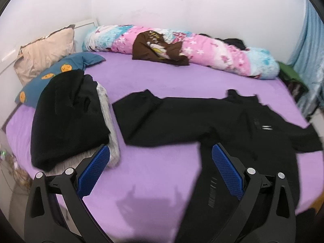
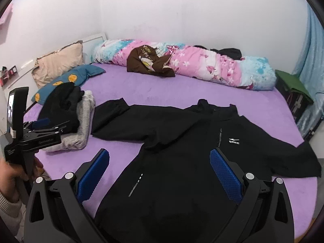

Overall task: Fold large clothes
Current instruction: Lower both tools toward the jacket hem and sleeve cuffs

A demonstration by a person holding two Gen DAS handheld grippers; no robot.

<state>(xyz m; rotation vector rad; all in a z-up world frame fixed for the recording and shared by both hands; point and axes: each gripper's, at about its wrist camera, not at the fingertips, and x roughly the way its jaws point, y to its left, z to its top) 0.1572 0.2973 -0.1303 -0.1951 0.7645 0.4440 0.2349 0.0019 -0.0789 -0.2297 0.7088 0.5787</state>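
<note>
Across the near half of the bed, your black jacket lies spread flat, front up, collar toward the far edge and hem toward you. Both sleeves are stretched out: one reaches toward the left side, the other toward the right edge. Fabric looks smooth and matte; a small white logo sits on the chest, with a thin dotted line beside it and a short pale stripe lower down. A few soft creases run near the armpits.

Your left gripper hangs above the bare purple sheet just left of the jacket's body, jaws wide apart, nothing between the blue ribbed pads. Your right gripper hangs over the jacket's lower front, jaws likewise spread and gripping nothing. In the right wrist view, your left hand holds the other tool's handle.

By the left edge sits a folded stack: black garment over a fuzzy grey knit. Behind it lie a blue pillow with orange prints and a beige cushion. Along the far edge a rolled floral quilt in pink and light blue carries a crumpled brown garment.
</note>
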